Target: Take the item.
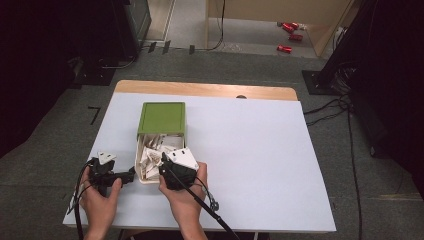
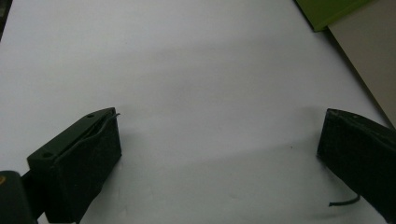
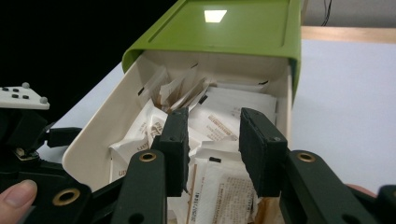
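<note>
A green box (image 1: pixel 161 118) stands on the white table, its cream drawer (image 1: pixel 138 161) pulled out toward me and full of white paper sachets (image 1: pixel 150 154). My right gripper (image 1: pixel 163 160) hovers over the drawer's front end. In the right gripper view its jaws (image 3: pixel 212 135) stand partly open just above the sachets (image 3: pixel 229 121), with nothing clamped between them; the green box (image 3: pixel 224 28) lies behind. My left gripper (image 1: pixel 130 176) sits just left of the drawer, low over the table. Its jaws (image 2: pixel 219 135) are spread wide over bare tabletop, beside the drawer wall (image 2: pixel 369 60).
The white tabletop (image 1: pixel 250 150) stretches wide to the right of the box, with a wooden strip (image 1: pixel 205 90) along its far edge. The right gripper's cable (image 1: pixel 205 205) trails toward me. Red cans (image 1: pixel 285 48) and cables (image 1: pixel 325 112) lie on the floor beyond.
</note>
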A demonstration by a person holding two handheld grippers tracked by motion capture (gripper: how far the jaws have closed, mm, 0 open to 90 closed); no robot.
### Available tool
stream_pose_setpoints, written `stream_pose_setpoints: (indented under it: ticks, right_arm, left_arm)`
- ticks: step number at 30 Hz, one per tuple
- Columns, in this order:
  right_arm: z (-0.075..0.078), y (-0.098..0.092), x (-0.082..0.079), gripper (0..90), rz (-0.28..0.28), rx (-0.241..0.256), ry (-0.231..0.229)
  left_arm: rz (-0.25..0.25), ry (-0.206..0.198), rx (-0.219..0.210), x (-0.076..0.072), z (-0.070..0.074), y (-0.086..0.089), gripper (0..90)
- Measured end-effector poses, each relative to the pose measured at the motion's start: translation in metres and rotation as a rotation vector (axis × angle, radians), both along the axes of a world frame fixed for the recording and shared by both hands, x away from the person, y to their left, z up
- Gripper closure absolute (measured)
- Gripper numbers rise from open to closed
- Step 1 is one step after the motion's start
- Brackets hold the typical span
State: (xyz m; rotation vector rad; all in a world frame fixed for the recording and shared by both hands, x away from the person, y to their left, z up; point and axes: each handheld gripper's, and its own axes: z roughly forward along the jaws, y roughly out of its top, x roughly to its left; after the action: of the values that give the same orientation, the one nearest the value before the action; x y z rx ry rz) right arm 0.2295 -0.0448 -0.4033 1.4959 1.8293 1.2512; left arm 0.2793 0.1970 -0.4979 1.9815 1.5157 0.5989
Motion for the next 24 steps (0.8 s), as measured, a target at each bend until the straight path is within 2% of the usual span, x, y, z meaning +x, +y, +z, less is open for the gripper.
stream_pose_setpoints:
  ticks: [10, 16, 24]
  right_arm:
    - [-0.014, 0.014, 0.006, 61.6, 0.023, -0.026, 0.031]
    - [-0.016, 0.019, 0.006, 61.8, 0.019, -0.043, 0.017]
    - [-0.024, 0.03, 0.005, 62.2, 0.046, -0.041, 0.036]
  left_arm:
    - [0.0, 0.0, 0.0, 0.0, 0.0, 0.0, 0.0]
    - [0.0, 0.001, 0.0, 0.0, 0.0, 0.0, 0.0]
    - [0.001, 0.003, 0.0, 0.0, 0.0, 0.0, 0.0]
